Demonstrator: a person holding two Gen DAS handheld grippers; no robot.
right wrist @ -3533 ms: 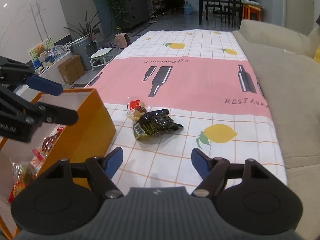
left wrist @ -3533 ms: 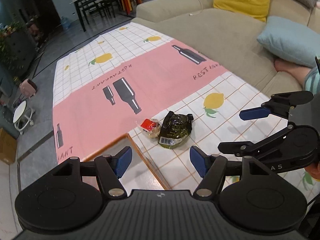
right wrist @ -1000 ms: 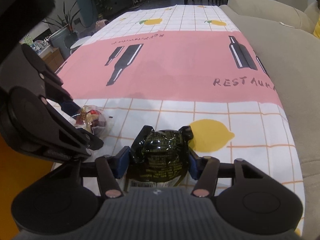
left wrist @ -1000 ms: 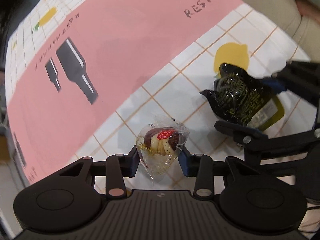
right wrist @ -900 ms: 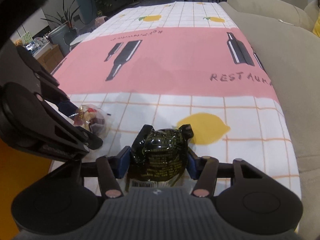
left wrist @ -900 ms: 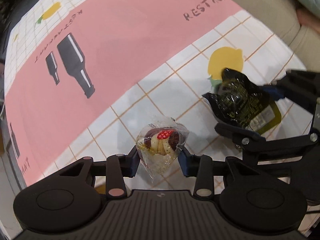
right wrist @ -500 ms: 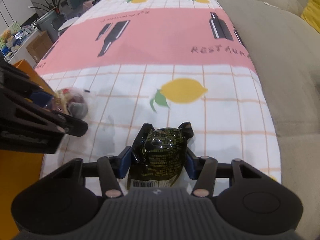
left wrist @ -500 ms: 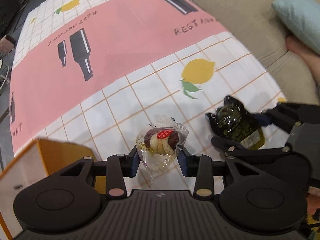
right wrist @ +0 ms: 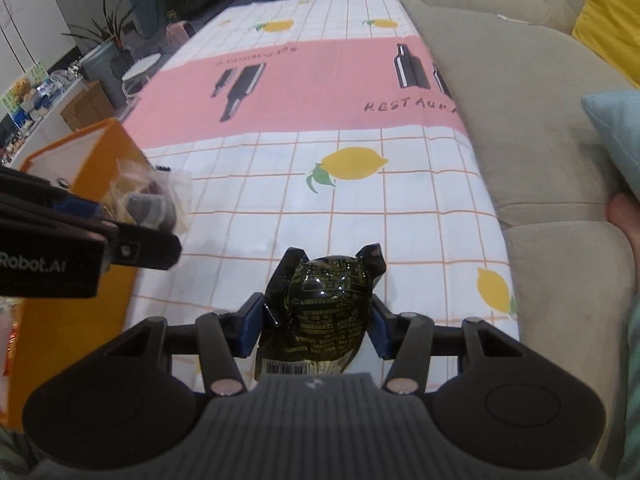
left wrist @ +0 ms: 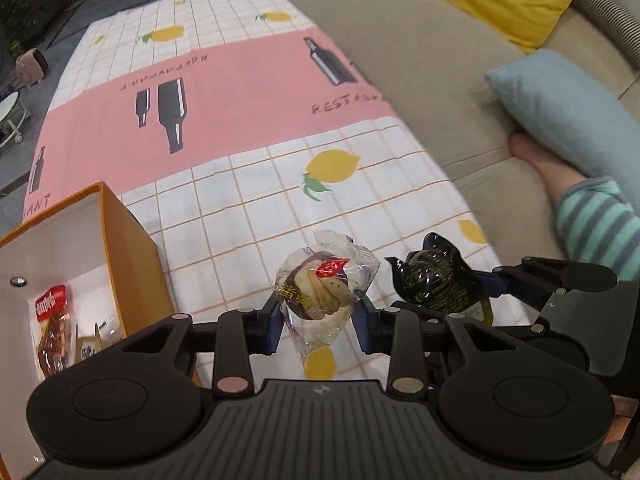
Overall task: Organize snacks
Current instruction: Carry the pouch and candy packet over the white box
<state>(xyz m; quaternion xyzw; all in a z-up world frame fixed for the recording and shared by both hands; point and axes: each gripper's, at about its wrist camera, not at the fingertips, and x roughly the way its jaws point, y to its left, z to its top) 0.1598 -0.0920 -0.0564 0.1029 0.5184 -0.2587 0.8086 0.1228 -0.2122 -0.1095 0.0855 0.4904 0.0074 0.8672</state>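
The left gripper (left wrist: 318, 322) is clamped on a clear-wrapped snack (left wrist: 325, 294), pinched btwn the blue pads w/ the wrapper tail hanging below, held above the tablecloth (left wrist: 248, 208). At its 3 o'clock, just beside it, the right gripper (right wrist: 318, 326) is closed around a dark green packet (right wrist: 326, 306) (barcode end toward the camera), also off the cloth. The orange box (left wrist: 132, 256) sits at the left gripper's 9 o'clock.

Left wrist view looks into the box: a red-labelled packet (left wrist: 52, 328) lies inside against the white wall. Right wrist view gets only the box's outer orange side (right wrist: 68, 312), and the clear-wrapped snack is blurred there at 10 o'clock. The sofa (right wrist: 520, 120) runs along the cloth's right edge in both views; the blue cushion (left wrist: 568, 120) shows more fully in the left view.
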